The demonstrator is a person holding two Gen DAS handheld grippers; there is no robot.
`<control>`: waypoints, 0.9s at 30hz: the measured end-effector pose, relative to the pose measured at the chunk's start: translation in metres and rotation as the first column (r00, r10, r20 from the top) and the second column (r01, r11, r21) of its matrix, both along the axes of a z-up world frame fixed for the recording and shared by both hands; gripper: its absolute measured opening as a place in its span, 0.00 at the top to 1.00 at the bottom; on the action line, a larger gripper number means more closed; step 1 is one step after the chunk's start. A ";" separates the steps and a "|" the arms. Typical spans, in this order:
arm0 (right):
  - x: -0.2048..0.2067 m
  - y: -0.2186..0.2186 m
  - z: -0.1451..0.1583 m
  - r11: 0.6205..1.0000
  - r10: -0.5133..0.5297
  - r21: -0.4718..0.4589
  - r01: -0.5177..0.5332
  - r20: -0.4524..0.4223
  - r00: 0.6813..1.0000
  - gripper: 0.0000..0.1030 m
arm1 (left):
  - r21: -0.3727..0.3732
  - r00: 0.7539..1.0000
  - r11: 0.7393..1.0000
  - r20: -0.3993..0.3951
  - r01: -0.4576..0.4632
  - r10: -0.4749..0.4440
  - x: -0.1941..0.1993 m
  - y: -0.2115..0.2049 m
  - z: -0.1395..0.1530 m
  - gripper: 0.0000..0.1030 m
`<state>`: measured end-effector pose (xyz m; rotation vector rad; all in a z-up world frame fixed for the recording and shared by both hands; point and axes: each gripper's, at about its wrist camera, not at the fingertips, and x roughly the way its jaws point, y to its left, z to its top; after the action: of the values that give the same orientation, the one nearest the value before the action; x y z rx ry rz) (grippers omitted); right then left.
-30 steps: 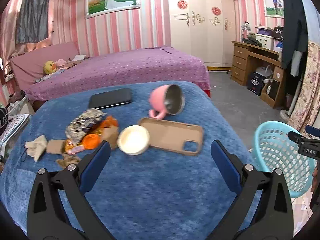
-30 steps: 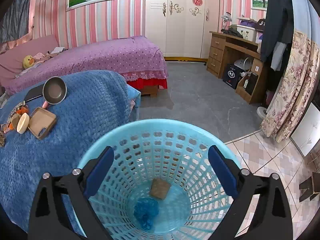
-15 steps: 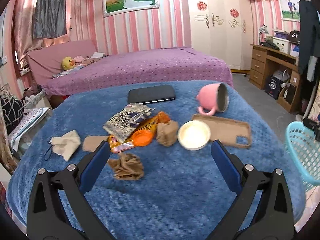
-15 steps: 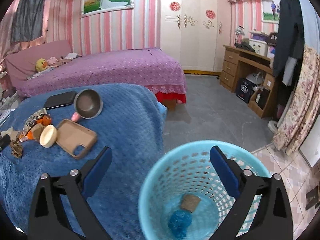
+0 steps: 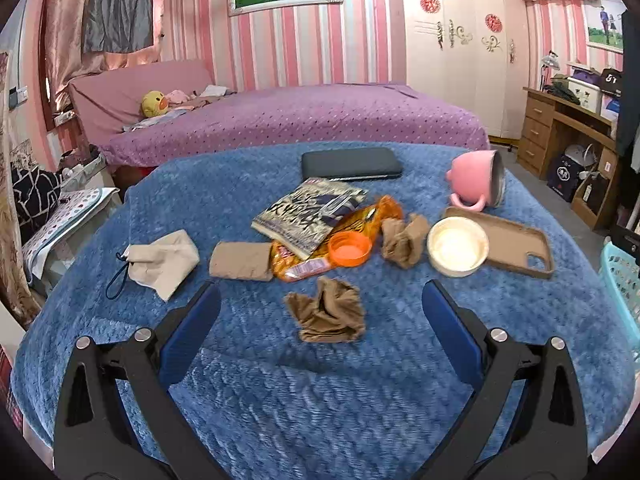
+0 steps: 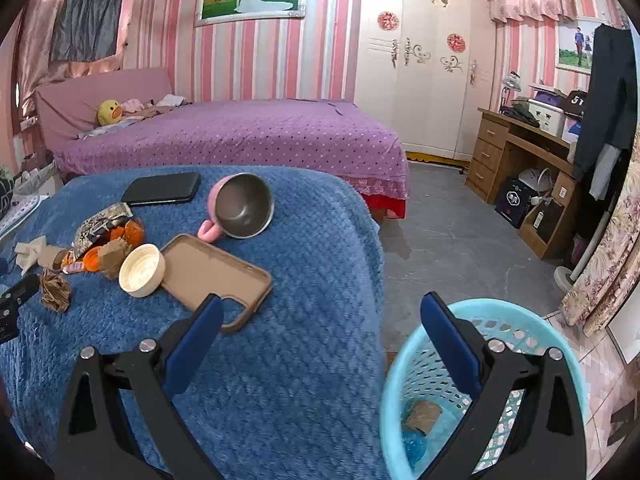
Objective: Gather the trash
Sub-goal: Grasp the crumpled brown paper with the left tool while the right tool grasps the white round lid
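My left hand-held gripper (image 5: 320, 312) hangs over a worktop draped in a blue blanket (image 5: 320, 400), its blue fingers spread wide and holding nothing. Between them, slightly ahead, lies a crumpled brown wad (image 5: 326, 312) with no clear long axis. Beyond it sits a litter cluster: an orange snack wrapper (image 5: 372, 216) whose long axis runs from near-left to far-right, a dark printed packet (image 5: 308, 216) lying across it on the same slant, and an orange cap (image 5: 349, 249) resting open side up on the wrapper. A flat brown piece (image 5: 240, 266) lies just left of the wrapper and another brown wad (image 5: 402, 236) just right. A white round lid (image 5: 458, 246) overlaps a tan phone case (image 5: 508, 242). A pink mug (image 5: 476, 184) lies on its side, mouth facing right. A black phone (image 5: 352, 164) lies crosswise at the far edge.

My right hand-held gripper (image 6: 320, 334) is also spread and empty, poised above the worktop's edge beside a turquoise basket (image 6: 568, 360) on the floor. My gripper frame hides much of the basket; inside I make out a brown scrap (image 6: 424, 416) and something blue (image 6: 414, 446), too blurred to identify.
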<state>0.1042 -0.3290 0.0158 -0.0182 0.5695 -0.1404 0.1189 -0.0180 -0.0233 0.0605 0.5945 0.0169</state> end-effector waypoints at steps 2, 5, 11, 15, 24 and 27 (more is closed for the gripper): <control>0.002 0.004 -0.002 1.000 0.002 -0.002 -0.002 -0.004 1.000 0.06 | -0.005 1.000 1.000 -0.011 -0.007 0.007 0.004 0.003 -0.004 0.05; 0.006 0.008 -0.004 1.000 -0.001 -0.001 0.001 -0.008 1.000 0.06 | -0.030 0.999 1.000 -0.036 -0.006 0.005 0.010 0.006 -0.009 0.05; 0.015 0.018 -0.011 1.000 -0.006 -0.017 0.006 -0.025 1.000 0.06 | -0.031 0.998 1.000 -0.059 0.002 -0.004 0.017 0.005 -0.017 0.05; 0.019 0.024 -0.015 0.999 -0.010 -0.041 0.009 -0.031 0.999 0.06 | -0.060 0.995 0.998 -0.096 0.005 -0.011 0.024 0.007 -0.023 0.06; 0.031 0.031 -0.023 1.000 0.003 -0.029 -0.005 -0.061 0.998 0.06 | -0.101 0.983 0.995 -0.182 -0.009 -0.010 0.047 0.013 -0.038 0.30; 0.037 0.038 -0.027 1.000 0.016 -0.020 -0.018 -0.074 0.997 0.06 | -0.134 0.977 0.991 -0.207 0.014 -0.042 0.053 0.014 -0.042 0.47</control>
<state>0.1409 -0.2908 -0.0110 -0.0485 0.6412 -0.1296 0.1720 -0.0043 -0.0653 -0.0587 0.8044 -0.0568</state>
